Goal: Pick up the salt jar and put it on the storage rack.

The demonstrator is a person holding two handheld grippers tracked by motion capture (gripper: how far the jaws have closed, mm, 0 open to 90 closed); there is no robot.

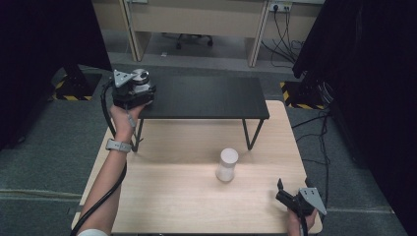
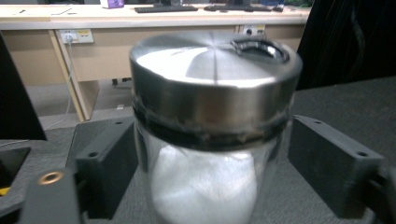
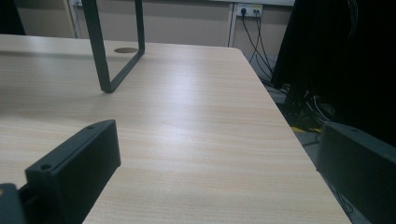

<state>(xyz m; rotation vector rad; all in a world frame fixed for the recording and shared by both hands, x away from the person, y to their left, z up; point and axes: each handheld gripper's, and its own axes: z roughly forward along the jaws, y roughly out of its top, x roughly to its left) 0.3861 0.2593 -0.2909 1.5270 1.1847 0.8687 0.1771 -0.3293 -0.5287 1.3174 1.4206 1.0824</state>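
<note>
On the left end of the black shelf point(image 1: 206, 96) stands the jar point(image 2: 212, 135) upright, long axis vertical — clear glass, white inside, brushed steel lid on top. It sits between the left gripper's point(image 2: 212, 175) parted jaws, which do not press it — the right gripper point(image 1: 284, 194) is wide open, holding nothing.

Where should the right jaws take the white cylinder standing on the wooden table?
Grip the white cylinder around its middle, coming in level from the right gripper side. It stands upright with smooth round walls, and nothing stands between the two.

No legible text, label, brand or number on anything in view.
</note>
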